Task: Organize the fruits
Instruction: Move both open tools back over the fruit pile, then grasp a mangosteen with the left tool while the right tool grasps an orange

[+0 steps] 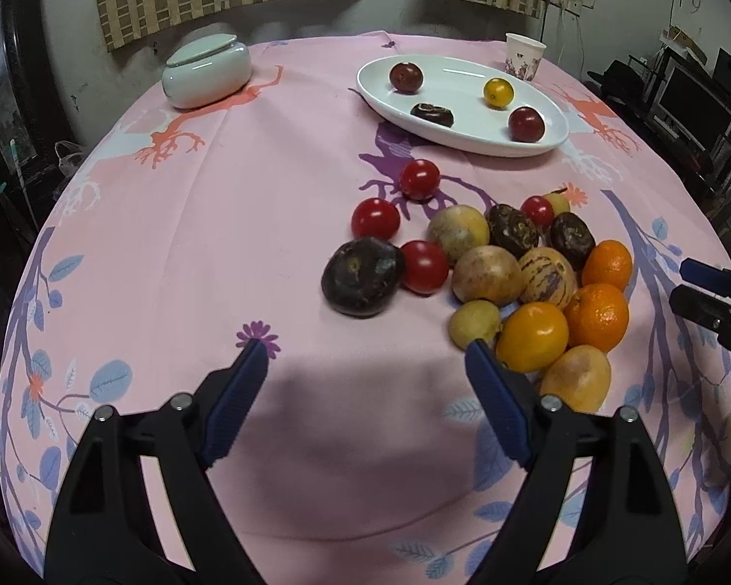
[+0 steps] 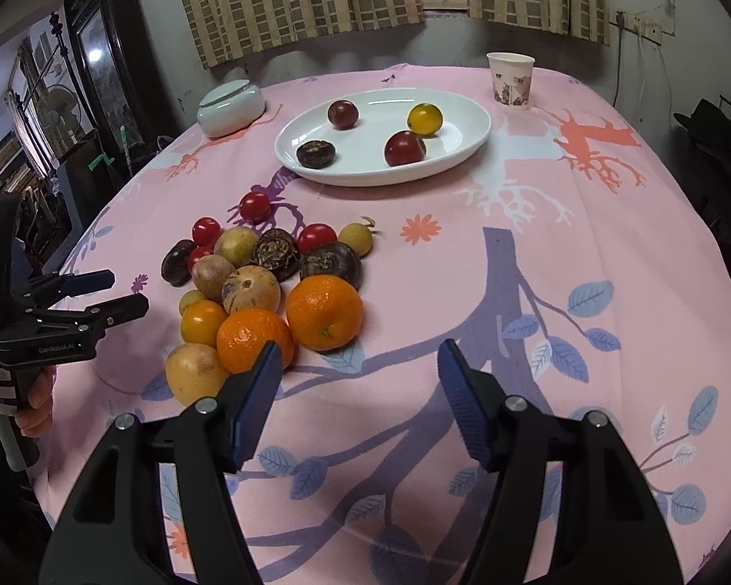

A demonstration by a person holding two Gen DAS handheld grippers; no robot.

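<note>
Fruit pile sits mid-desk w/ oranges nearest, cherry tomatoes at the far edge; four pcs already on the white plate beyond. Prob. light, round, apt to roll; tomatoes soft, so gentle squeeze across the widest part; oranges firmer. Left claw gapes wide, nothing in it, just short of the pile. Right claw likewise spread, empty, beside the oranges. Paper cup and lidded jar stand at the desk's far side.
</note>
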